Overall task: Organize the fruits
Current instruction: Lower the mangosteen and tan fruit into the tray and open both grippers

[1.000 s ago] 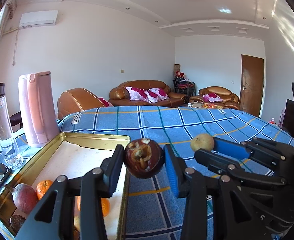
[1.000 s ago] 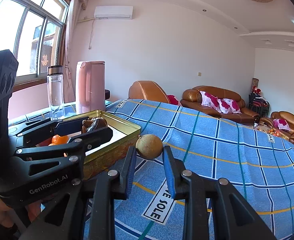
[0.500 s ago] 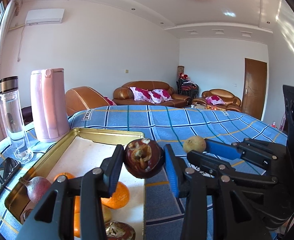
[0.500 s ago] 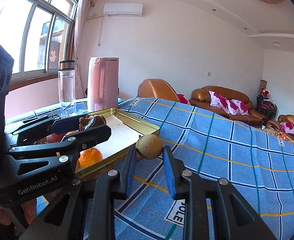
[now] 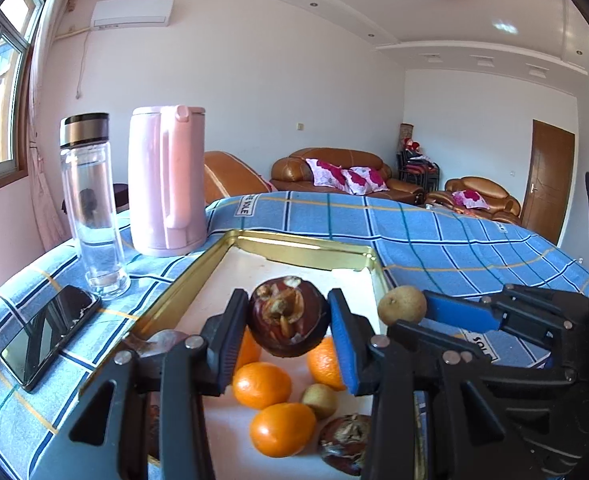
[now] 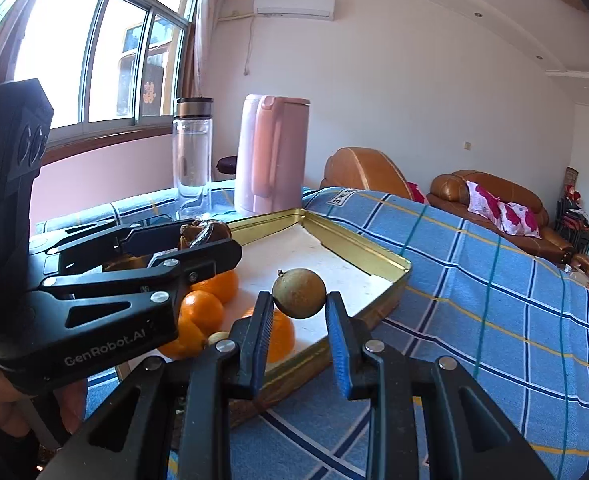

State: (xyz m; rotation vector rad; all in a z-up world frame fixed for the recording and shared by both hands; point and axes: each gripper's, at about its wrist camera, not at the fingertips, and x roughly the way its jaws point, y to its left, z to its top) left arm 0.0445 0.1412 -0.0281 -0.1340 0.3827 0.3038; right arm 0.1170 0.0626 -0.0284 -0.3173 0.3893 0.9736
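Left claw (image 5: pixel 288 322) over gold tray (image 5: pixel 294 242), blue checked tablecloth (image 5: pixel 454 236)

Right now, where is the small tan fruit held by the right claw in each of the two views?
Left wrist view: the tan fruit is right of centre, at the tip of the right claw, beside the tin's right rim.
Right wrist view: the fruit is at centre, pinched in the claw, in front of the tin.
Shared landmark: the pink kettle behind the tin.
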